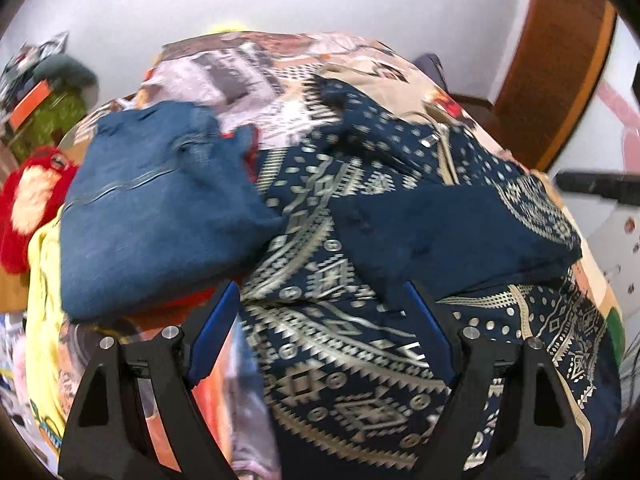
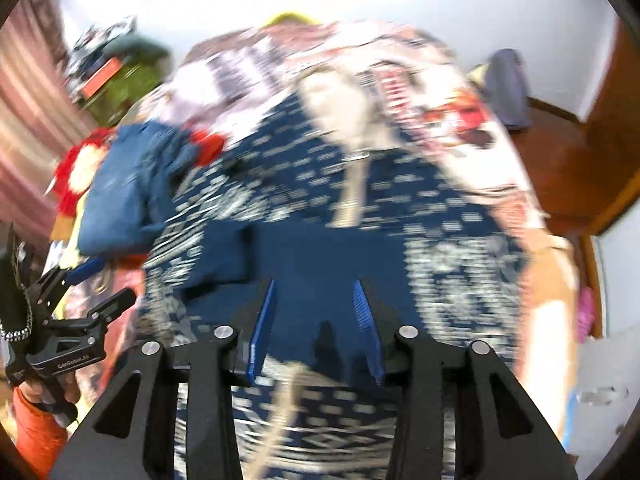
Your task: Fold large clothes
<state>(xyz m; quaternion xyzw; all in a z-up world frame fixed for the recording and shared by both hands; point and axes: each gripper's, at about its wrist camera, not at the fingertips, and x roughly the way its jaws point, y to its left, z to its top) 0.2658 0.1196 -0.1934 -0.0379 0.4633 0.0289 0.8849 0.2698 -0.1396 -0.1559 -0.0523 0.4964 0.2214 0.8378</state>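
Note:
A large navy garment with a silver-white geometric print point(image 1: 340, 320) lies spread over the patterned bedspread point(image 1: 248, 68); a plain navy flap point(image 1: 448, 232) is folded over it. My left gripper point(image 1: 320, 292) is open above the garment, its blue pads apart and empty. In the blurred right wrist view the same garment point(image 2: 288, 208) fills the middle. My right gripper point(image 2: 316, 284) is open just above the plain navy flap point(image 2: 312, 256), holding nothing. The left gripper point(image 2: 92, 280) shows at the left edge there, held by a hand in an orange sleeve.
A folded blue denim piece point(image 1: 156, 208) lies at the left on the bed, with red cloth under it. A red plush toy point(image 1: 28, 204) and a yellow cloth point(image 1: 44, 300) sit at the left edge. A wooden door frame point(image 1: 560, 60) stands at the right.

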